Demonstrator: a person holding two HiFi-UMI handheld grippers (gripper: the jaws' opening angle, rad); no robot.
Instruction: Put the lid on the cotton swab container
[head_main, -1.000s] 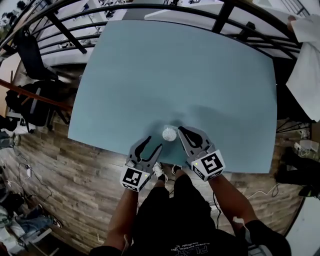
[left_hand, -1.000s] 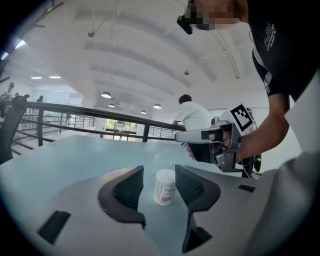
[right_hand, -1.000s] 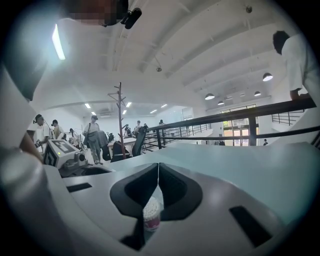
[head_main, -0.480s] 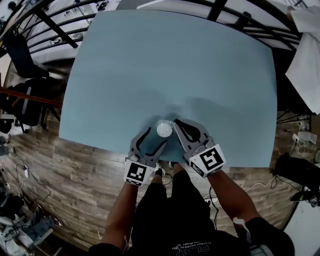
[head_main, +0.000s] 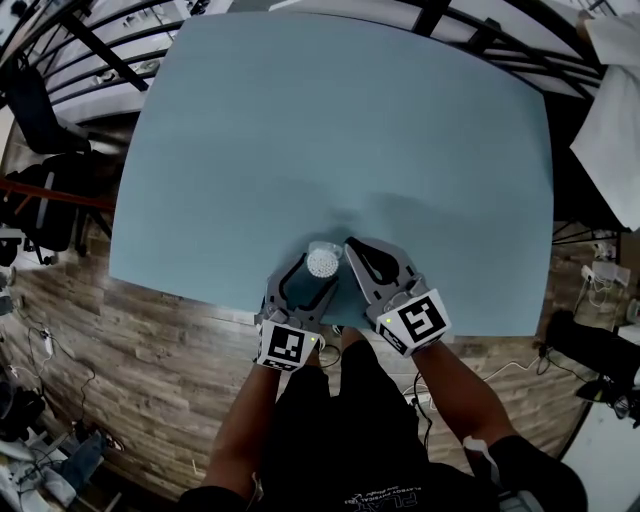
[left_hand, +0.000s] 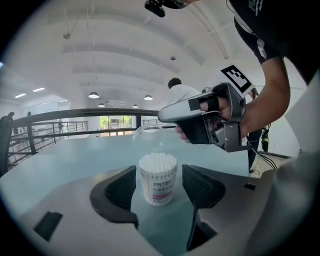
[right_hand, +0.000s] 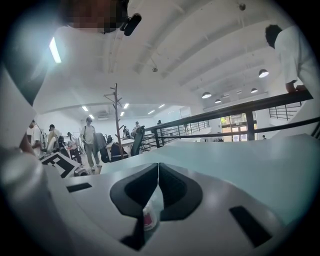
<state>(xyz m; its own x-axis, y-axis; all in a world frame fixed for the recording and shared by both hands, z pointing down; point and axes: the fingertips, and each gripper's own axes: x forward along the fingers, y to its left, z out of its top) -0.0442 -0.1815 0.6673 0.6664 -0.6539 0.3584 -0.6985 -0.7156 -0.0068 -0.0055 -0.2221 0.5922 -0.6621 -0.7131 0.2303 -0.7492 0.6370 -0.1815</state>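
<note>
Head view: left gripper (head_main: 315, 273) closer in than second ago, now straddling cotton swab container (head_main: 321, 263) near front edge of table (head_main: 330, 130); right gripper (head_main: 350, 246) just beside container.
Left gripper view: jaws just opened wide, container upright between pads, untouched; clear lid (left_hand: 148, 134) at right gripper's tip.
Right gripper view: jaws pinched together on lid.

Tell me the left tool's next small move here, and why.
Probably close the left tool on the cotton swab container to steady it. Its jaws have just been opening and stand wide; the container sits upright between them, untouched, swabs uncovered. The right tool seems shut on the clear lid, held just beyond the container.
</note>
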